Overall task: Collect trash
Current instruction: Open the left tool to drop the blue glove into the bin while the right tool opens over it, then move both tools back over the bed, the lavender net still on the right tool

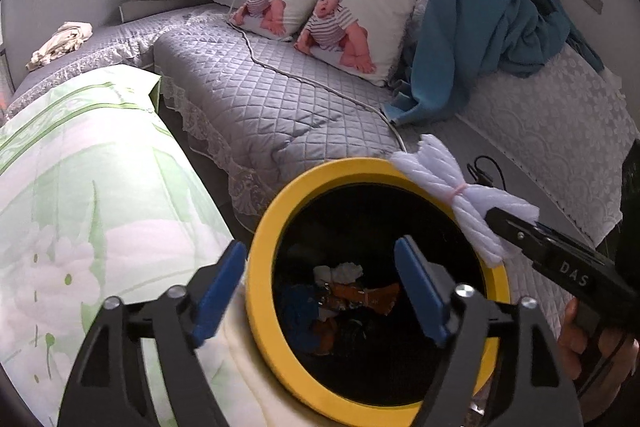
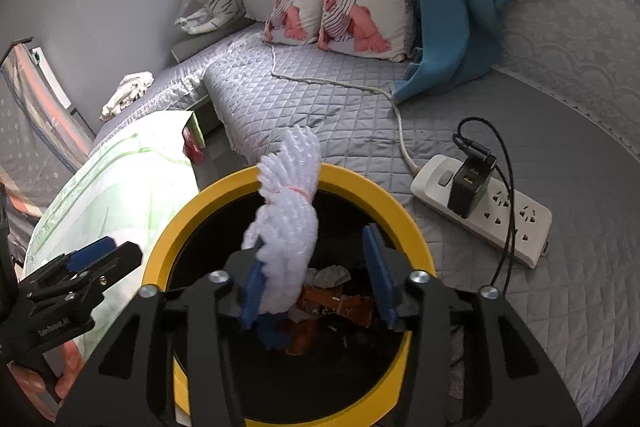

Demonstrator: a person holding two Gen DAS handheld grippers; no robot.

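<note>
A round black bin with a yellow rim (image 1: 264, 227) (image 2: 360, 183) stands just below both grippers, and several scraps of trash (image 1: 352, 291) (image 2: 340, 299) lie at its bottom. My left gripper (image 1: 320, 283) is open and straddles the near rim, holding nothing. A white foam net bundle (image 2: 288, 211) (image 1: 452, 195), tied with a pink band, hangs over the bin's mouth. It leans on the left pad of my right gripper (image 2: 316, 287), whose jaws stand apart with a gap to the other pad. The left gripper (image 2: 100, 259) also shows at the left of the right wrist view.
A white power strip (image 2: 480, 211) with a black charger and cables lies right of the bin on the grey quilted cover (image 1: 260, 99). A green floral quilt (image 1: 80, 187) is left of the bin. Printed pillows (image 1: 352, 27) and a blue curtain (image 1: 480, 27) lie beyond.
</note>
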